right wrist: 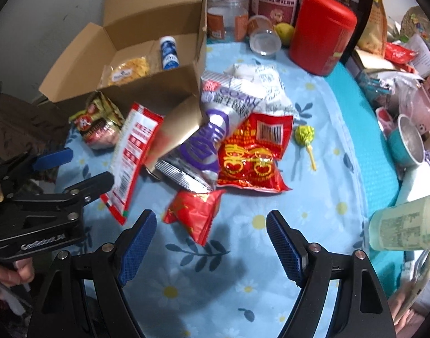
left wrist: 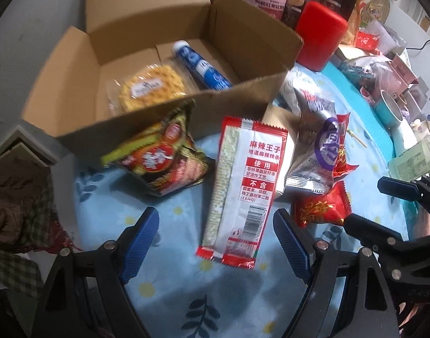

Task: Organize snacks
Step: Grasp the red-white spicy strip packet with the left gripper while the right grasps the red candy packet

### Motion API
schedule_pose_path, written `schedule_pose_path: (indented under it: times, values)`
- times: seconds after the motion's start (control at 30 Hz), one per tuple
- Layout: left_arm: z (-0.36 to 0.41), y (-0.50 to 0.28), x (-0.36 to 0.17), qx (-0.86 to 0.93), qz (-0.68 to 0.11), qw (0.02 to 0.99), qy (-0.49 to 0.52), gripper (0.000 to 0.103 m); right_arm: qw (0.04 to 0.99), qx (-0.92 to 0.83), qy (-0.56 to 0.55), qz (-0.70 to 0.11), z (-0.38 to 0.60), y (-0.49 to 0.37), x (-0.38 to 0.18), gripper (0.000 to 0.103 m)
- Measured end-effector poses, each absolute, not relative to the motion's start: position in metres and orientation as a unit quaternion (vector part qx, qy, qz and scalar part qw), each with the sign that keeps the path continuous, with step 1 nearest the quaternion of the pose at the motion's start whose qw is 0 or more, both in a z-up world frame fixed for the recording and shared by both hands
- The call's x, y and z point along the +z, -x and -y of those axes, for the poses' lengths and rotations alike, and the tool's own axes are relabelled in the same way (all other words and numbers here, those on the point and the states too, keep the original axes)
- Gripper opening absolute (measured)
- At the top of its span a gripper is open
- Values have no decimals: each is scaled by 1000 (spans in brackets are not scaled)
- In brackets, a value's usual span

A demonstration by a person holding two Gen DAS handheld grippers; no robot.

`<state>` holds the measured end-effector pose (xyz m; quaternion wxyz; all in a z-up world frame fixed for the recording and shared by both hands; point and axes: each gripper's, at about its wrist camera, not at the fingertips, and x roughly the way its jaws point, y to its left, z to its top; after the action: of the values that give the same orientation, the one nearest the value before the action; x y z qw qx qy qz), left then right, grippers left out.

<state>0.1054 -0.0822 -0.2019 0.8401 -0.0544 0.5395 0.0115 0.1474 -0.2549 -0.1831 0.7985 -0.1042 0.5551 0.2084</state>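
A: Where do the snacks lie?

B: Most sit loose on the desk [right wrist: 313, 146], on its pale blue flowered cloth. The cardboard box [left wrist: 164, 115] stands open at the back left, and inside it lie a yellow round cake in clear wrap [left wrist: 151, 88] and a blue and white tube [left wrist: 201, 69], side by side.

A: And outside the box?

B: A long red and white spicy strip packet [left wrist: 243, 188] lies in front of it, its near end between the fingers of the left claw [left wrist: 216, 245]. To its left a dark noodle-style bag [left wrist: 164, 160] leans against the box wall. To the right lie a silver and purple bag [right wrist: 198, 146], a large red bag with gold print [right wrist: 251, 155] overlapping it, and a small red packet [right wrist: 195, 214] nearest the right claw [right wrist: 210, 248]. A green lollipop [right wrist: 304, 136] lies apart, right of the red bag.

A: The claws?

B: Both spread wide, both empty. The left pads stand on either side of the strip packet without pressing on it. The right claw hangs just in front of the small red packet.
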Motion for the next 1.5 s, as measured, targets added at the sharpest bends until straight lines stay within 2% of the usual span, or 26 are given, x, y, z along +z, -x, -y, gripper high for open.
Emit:
schedule_pose_path:
  times: [0.33, 0.4, 0.53, 0.67, 0.77, 0.8, 0.93, 1.5]
  values:
    - [84, -124, -225, -9, -547, 835, 60, 82, 782, 221, 87, -577, 253, -160, -204, 80]
    - [84, -127, -230, -13, -549, 833, 61, 78, 779, 223, 88, -580, 251, -162, -207, 77]
    - [84, -131, -243, -22, -564, 823, 69, 52, 772, 230, 84, -587, 249, -166, -216, 72]
    - [84, -129, -241, -29, -560, 825, 64, 47, 758, 237, 76, -602, 245, -171, -230, 64]
    - [79, -125, -239, -26, -561, 825, 66, 45, 753, 249, 67, -605, 243, -174, -234, 50]
    - [76, -122, -238, -23, -561, 824, 67, 45, 752, 253, 64, -606, 242, -174, -234, 43]
    - [74, -113, -232, -15, -562, 824, 68, 44, 757, 259, 71, -596, 237, -168, -232, 38]
    - [77, -67, -197, 18, -549, 833, 74, 44, 754, 284, 72, -588, 241, -119, -214, 33]
